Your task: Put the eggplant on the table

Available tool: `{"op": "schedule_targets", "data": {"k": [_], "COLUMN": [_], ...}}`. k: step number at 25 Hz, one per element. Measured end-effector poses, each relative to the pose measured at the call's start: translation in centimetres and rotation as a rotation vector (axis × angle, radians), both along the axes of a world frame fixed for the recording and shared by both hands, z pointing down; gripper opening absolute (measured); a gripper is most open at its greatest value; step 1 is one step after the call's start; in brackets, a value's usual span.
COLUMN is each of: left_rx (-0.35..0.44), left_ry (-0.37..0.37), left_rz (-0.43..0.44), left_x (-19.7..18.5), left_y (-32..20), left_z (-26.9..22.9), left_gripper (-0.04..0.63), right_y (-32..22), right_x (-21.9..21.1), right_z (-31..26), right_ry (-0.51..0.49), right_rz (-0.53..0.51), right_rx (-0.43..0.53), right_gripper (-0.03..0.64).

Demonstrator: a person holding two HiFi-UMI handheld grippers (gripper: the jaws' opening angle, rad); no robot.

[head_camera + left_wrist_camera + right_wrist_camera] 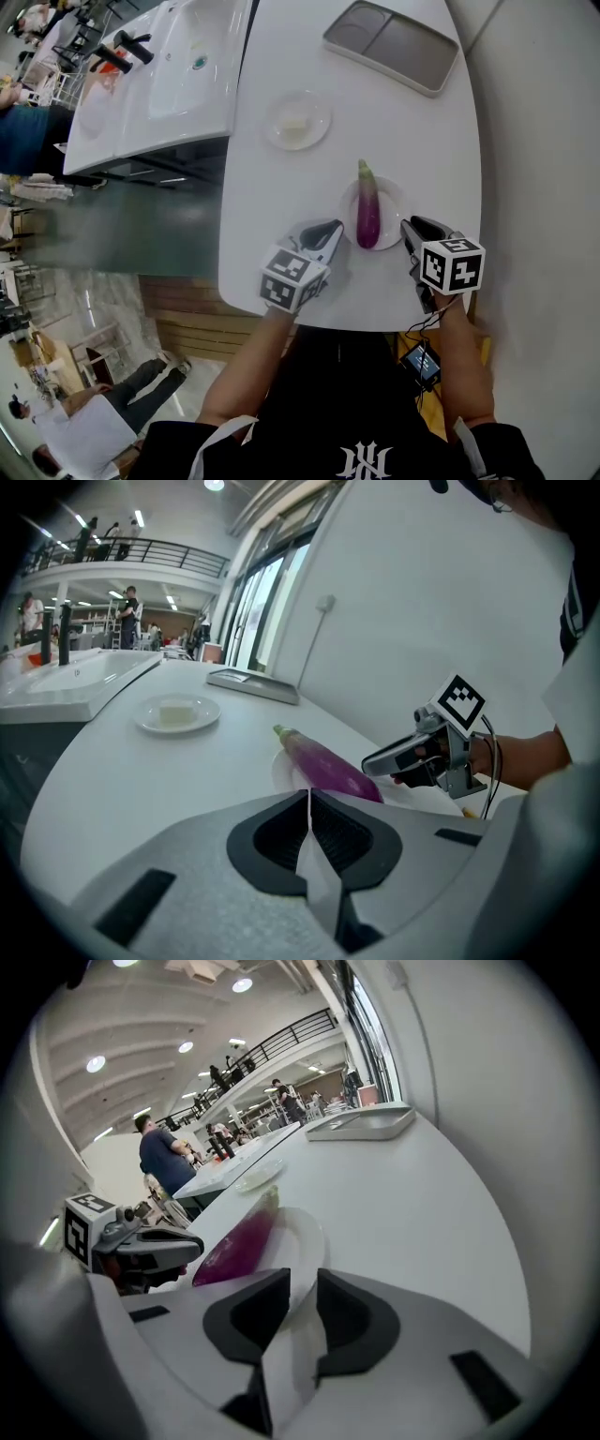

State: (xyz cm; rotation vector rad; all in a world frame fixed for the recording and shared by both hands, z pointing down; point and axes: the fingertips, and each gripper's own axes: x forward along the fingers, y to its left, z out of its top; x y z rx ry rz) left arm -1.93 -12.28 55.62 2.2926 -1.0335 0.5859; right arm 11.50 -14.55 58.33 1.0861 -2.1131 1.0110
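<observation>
I judge the task barely begun: the eggplant [368, 216] lies on its plate [392, 195], not the table [281, 187], with my left gripper [332, 227] shut and empty beside it and my right gripper [409, 226] narrowly parted at the plate's rim, whether pinching it I cannot tell.

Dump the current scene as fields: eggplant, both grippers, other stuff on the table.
eggplant: lying on a small white plate, not yet on the bare table
left gripper: shut, nothing held, beside the plate
right gripper: jaws narrowly apart with the plate's rim between them, apparently gripping it
other items: second plate with a white block; two-compartment tray at the far end
task status: not done
</observation>
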Motion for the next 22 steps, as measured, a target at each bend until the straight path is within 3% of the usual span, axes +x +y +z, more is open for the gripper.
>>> {"op": "schedule_targets", "data": {"k": [6,16,22], "left_rx": [-0.007,-0.008,0.047], "left_ry": [-0.010,-0.021,-0.013], "left_rz": [-0.008,-0.027,-0.048], "left_x": [-0.4,-0.2,-1.1], "left_y": [0.1,0.8,1.5], "left_z": [1.0,1.3,-1.2], "left_gripper": [0.012,0.012,0.012], "right_y": [-0.7,0.2,0.8], "right_x": [0.0,0.6,0.7], "right_z": [-0.5,-0.4,-4.9], "right_ry": [-0.023,-0.012,-0.171], "right_rz": [-0.009,-0.031,-0.043], "right_rx": [0.089,0.129,0.265], "right_gripper": [0.074,0.036,0.005]}}
